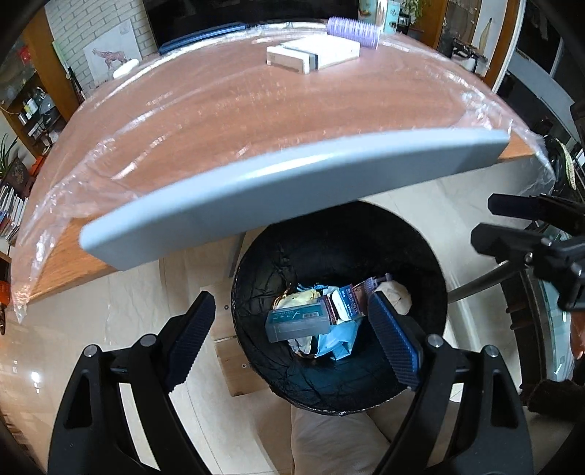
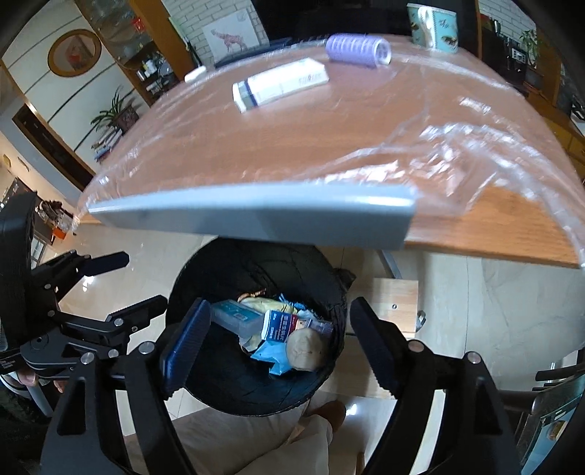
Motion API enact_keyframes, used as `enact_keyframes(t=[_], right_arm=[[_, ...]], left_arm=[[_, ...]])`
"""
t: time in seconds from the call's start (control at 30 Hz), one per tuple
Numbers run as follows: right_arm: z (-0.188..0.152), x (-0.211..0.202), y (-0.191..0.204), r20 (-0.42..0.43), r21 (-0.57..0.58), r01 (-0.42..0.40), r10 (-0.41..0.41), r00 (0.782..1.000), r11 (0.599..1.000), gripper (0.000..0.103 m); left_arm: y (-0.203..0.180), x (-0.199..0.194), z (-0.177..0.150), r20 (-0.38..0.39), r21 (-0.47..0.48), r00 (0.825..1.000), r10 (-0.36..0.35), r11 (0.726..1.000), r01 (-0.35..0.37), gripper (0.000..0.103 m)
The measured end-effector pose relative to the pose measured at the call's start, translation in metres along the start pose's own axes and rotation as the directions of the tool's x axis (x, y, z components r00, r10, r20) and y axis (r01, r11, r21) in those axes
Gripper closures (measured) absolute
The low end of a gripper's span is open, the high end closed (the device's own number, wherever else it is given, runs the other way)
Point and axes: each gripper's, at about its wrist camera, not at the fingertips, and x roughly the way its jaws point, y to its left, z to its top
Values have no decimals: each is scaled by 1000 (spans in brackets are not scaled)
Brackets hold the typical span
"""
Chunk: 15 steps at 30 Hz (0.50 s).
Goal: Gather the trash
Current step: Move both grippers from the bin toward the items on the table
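A bin with a black liner (image 1: 256, 365) (image 2: 204, 277) stands on the floor below the table's edge. Inside lie a grey-blue box (image 1: 296, 321) (image 2: 234, 316), a blue wrapper (image 1: 336, 341) (image 2: 272, 352), a crumpled beige ball (image 1: 396, 294) (image 2: 305, 349) and other scraps. My left gripper (image 1: 290, 295) hangs open over the bin, nothing between its fingers; it also shows at the left of the right wrist view (image 2: 128, 283). My right gripper (image 2: 282, 302) is open above the bin too, holding nothing, and shows at the right edge of the left wrist view (image 1: 493, 221).
The wooden table (image 1: 256, 120) (image 2: 329, 146) is covered in clear plastic, with a grey strip (image 1: 292, 193) (image 2: 256, 215) along its near edge. On it lie a white box (image 1: 314, 54) (image 2: 278, 84), a purple roller (image 1: 353, 29) (image 2: 356, 49) and a mug (image 2: 433, 27). A person's beige trouser leg (image 1: 329, 438) (image 2: 256, 438) is beneath.
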Motion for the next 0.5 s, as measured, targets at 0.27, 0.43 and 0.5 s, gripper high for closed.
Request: enact_keyframes(t=[0.27,0.43,0.5], right_arm=[[28,-49,5,151,-36,16,-11,988,999,14],[48,-64,2,242,-31,35,-27,970,999,7],[55,-66,1,266,-30,51,-41,963,998,5]], left_arm=[[4,-47,21,133,3,991,-27,1000,27,9],[8,-63,40,206,-8,979,-6,1000,7,6],[12,-64,48,220,-20,976,0,1000,5,6]])
